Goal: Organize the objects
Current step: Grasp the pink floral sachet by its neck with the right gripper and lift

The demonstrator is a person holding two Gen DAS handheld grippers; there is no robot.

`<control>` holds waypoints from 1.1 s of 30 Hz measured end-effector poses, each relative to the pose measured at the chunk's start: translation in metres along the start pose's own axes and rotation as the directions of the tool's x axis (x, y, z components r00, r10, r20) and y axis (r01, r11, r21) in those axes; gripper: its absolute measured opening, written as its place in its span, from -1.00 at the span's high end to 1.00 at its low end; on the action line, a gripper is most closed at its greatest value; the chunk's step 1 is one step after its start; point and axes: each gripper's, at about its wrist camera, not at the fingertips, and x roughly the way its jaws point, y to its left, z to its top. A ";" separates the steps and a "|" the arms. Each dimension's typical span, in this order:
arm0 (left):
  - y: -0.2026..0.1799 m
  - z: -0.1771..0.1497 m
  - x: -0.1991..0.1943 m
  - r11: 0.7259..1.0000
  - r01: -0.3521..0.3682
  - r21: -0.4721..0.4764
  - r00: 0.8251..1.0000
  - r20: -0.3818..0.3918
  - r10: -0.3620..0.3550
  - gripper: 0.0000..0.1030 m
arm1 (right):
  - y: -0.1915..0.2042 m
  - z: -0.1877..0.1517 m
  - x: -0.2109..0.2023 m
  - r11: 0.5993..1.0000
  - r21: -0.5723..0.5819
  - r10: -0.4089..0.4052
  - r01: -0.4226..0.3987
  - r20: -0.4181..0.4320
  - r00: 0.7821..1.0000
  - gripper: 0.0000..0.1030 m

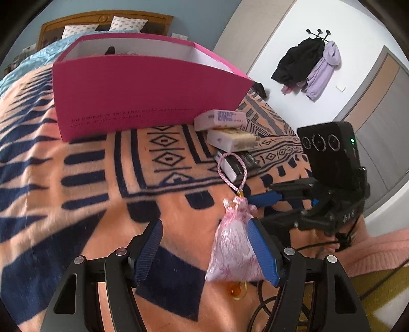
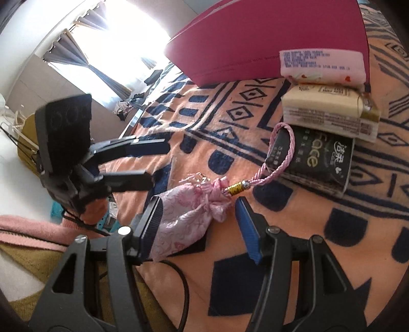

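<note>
A small pink satin pouch (image 1: 234, 245) with a pink cord loop (image 1: 231, 168) lies on the orange and navy blanket; it also shows in the right wrist view (image 2: 188, 217). My left gripper (image 1: 207, 245) is open, and its right finger (image 1: 263, 252) touches the pouch. My right gripper (image 2: 200, 229) is open, with the pouch against its left finger (image 2: 152, 229). Three tissue packs lie beside a pink box (image 1: 143, 86): a white one (image 1: 221, 119), a cream one (image 1: 234, 139) and a black one (image 2: 319, 158).
The blanket (image 1: 76, 178) covers a bed with a wooden headboard (image 1: 102, 21). Jackets hang on a wall rack (image 1: 311, 63). A black cable (image 2: 184, 293) runs under my right gripper. A window with curtains (image 2: 107, 51) is at the far left.
</note>
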 end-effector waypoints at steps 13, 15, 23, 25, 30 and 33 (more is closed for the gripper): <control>-0.007 -0.017 0.012 0.998 0.058 0.001 0.997 -0.057 -0.058 -0.36 | 0.000 0.009 0.000 0.998 0.005 -0.063 0.062 0.030 0.998 0.47; -0.009 -0.018 0.012 0.997 0.073 0.005 0.996 -0.056 -0.073 -0.36 | 0.004 0.012 -0.003 0.997 -0.017 -0.071 0.072 0.046 0.996 0.50; -0.016 -0.015 0.022 0.996 0.088 0.013 0.994 -0.065 -0.087 -0.19 | 0.019 0.025 -0.013 0.988 -0.101 -0.106 0.118 0.113 0.988 0.56; -0.016 -0.013 0.023 0.996 0.091 0.011 0.994 -0.059 -0.091 -0.13 | 0.021 0.030 -0.013 0.986 -0.119 -0.105 0.119 0.119 0.987 0.56; -0.018 -0.010 0.029 0.997 0.077 0.020 0.995 -0.058 -0.076 0.06 | 0.014 0.036 -0.007 0.988 -0.099 -0.107 0.116 0.095 0.990 0.44; -0.017 -0.008 0.032 0.997 0.070 0.027 0.996 -0.056 -0.069 0.06 | 0.004 0.036 -0.002 0.993 -0.055 -0.099 0.103 0.066 0.993 0.40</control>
